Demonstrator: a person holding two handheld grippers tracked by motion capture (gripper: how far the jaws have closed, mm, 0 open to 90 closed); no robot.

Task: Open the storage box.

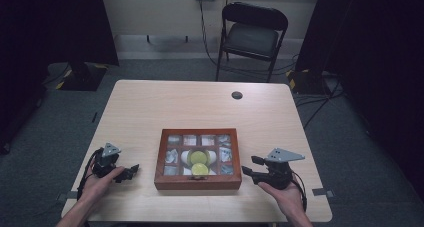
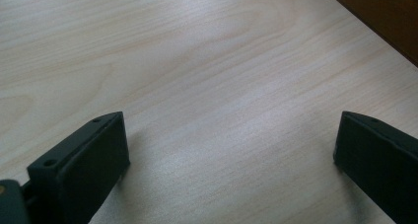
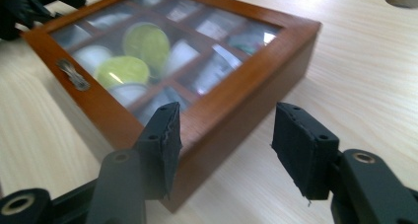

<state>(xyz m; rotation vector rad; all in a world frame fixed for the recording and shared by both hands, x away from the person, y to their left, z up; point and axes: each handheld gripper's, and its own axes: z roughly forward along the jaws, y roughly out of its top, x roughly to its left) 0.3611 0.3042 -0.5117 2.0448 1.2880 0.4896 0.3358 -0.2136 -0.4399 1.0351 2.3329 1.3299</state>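
Lining up on the glass-lidded brown wooden compartment box (image 3: 162,71): right gripper (image 3: 224,140) half-spread around its corner, probably not touching; left gripper (image 2: 231,155) spread wide, empty. Next: close.

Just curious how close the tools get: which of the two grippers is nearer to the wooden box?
The right. The right gripper sits just off the wooden box, its fingers open at the box's corner. The left gripper lies farther off, over bare table.
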